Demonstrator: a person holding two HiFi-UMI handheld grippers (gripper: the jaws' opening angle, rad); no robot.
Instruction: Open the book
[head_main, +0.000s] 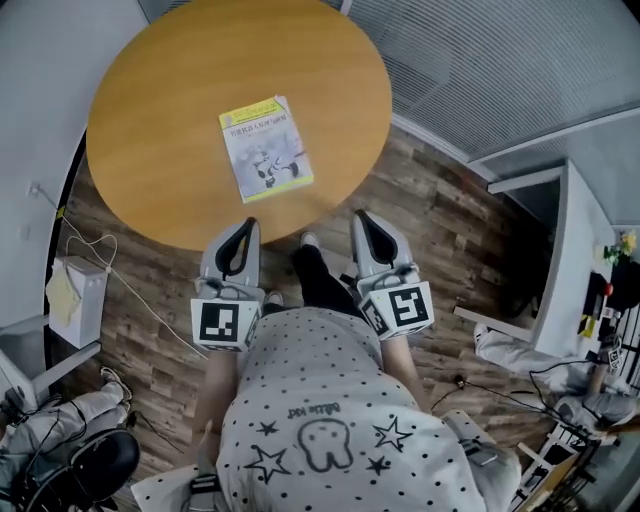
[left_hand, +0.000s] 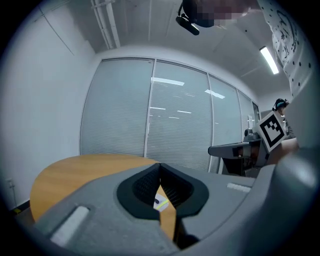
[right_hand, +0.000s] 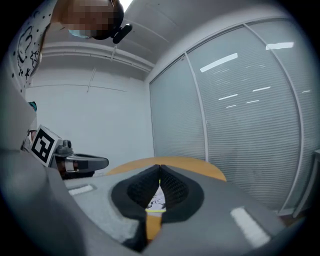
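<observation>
A closed book (head_main: 265, 148) with a white and yellow-green cover lies flat on the round wooden table (head_main: 150, 90), a little toward its near edge. Both grippers hover side by side at that near edge, short of the book and pointing at it. My left gripper (head_main: 248, 226) is shut with nothing in it, and so is my right gripper (head_main: 362, 216). In the left gripper view the jaws meet at the tips (left_hand: 160, 166), and a sliver of the book (left_hand: 161, 202) shows below them. The right gripper view has the same closed tips (right_hand: 160, 169) with the book (right_hand: 156, 201) beyond.
A white box (head_main: 75, 300) and loose cables lie on the wooden floor to the left of the table. An office chair (head_main: 85, 470) stands at the lower left. A white desk (head_main: 565, 250) with clutter is to the right. Blinded glass walls close off the far side.
</observation>
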